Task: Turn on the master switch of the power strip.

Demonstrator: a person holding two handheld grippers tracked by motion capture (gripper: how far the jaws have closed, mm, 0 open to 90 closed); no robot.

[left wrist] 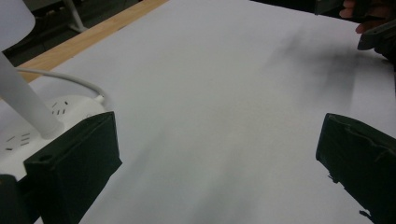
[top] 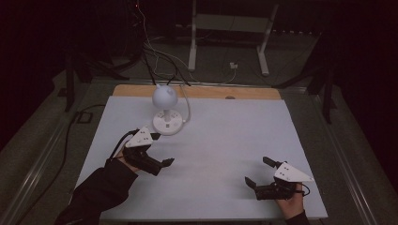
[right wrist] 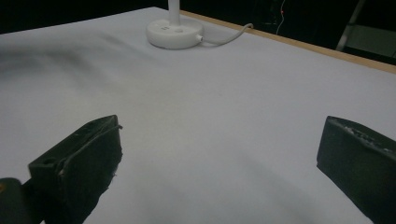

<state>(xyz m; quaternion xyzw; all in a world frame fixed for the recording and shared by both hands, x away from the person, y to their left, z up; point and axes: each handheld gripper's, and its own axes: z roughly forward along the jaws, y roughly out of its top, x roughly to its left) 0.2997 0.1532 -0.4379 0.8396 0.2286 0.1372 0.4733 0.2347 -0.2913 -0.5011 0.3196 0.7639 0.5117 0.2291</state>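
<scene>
Two grippers rest over the white worktop (top: 211, 140), both with jaws spread wide and nothing between them. Left gripper (top: 160, 151) is just beside the lamp (top: 166, 108) near the far edge; right gripper (top: 257, 172) is near the front right corner.
</scene>
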